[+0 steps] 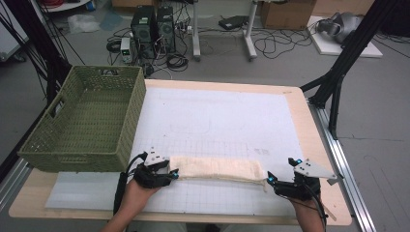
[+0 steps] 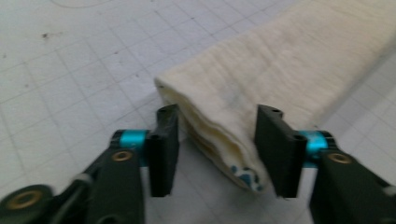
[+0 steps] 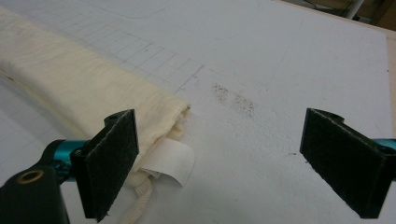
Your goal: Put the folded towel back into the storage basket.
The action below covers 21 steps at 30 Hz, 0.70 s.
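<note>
Cream cotton cloth, folded lengthwise into a long narrow band [image 1: 217, 168]: laid flat on the white gridded mat [image 1: 217, 121] along the near edge of the light wooden table [image 1: 309, 145], running from one gripper to the other.

Left gripper [image 1: 170, 174]: set at the band's left end. In the left gripper view the folded end [image 2: 224, 140] is seen between the two black jaws, with a patterned layer showing inside the fold. The jaws stand partly closed around it; whether the pads already press the cloth cannot be told for certain, so a firm grip is not recorded.

Right gripper [image 1: 270, 180]: placed at the band's right end, jaws spread wide. One jaw lies just beside the cloth's end, where a white label [image 3: 170, 161] and a cord tail [image 3: 137, 203] stick out; nothing is held.

Green woven plastic basket [image 1: 87, 118]: standing on the table's far left, nothing seen inside it.

Progress, as judged: lengthwise folding done; both ends still to be gripped, with any further folding and stowing in the basket left.
</note>
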Each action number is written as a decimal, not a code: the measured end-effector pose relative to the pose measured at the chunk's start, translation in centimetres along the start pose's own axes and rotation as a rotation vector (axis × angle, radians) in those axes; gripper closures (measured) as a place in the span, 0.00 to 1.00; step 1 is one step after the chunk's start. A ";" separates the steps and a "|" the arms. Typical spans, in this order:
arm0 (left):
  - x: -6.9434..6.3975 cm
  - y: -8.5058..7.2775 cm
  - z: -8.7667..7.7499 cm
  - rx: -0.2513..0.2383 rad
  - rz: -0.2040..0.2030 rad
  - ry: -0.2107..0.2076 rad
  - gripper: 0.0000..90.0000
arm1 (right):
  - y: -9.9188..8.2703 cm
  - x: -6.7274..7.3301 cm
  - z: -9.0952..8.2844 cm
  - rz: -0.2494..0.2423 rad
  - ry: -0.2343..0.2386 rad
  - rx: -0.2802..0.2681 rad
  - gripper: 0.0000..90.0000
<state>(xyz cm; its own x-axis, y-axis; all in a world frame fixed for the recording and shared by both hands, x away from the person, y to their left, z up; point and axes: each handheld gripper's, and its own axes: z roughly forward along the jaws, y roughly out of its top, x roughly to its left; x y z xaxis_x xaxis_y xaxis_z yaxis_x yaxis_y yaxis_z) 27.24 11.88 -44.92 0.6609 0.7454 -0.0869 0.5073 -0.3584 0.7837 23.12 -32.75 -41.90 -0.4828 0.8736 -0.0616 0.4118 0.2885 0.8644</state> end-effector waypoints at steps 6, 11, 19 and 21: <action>-0.7 -0.1 0.1 -0.010 0.020 -0.037 0.88 | 0.1 0.2 0.2 -0.012 0.012 0.010 0.12; -0.5 0.1 -0.1 -0.038 -0.006 -0.052 0.90 | 0.0 0.3 0.5 -0.014 0.020 0.026 0.12; 0.2 0.2 -0.8 -0.110 -0.046 -0.081 0.89 | -0.3 0.6 1.5 0.040 0.058 0.035 0.16; 0.2 0.2 -0.8 -0.110 -0.047 -0.079 0.89 | -0.1 1.3 2.0 0.029 0.074 0.033 0.30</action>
<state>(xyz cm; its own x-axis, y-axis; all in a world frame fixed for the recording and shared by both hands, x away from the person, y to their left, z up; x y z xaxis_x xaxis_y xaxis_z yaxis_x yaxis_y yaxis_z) 27.07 12.41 -44.28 0.6813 0.7120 -0.1699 0.4780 -0.2569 0.8400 24.02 -30.87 -43.13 -0.5252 0.8510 0.0013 0.4511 0.2772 0.8483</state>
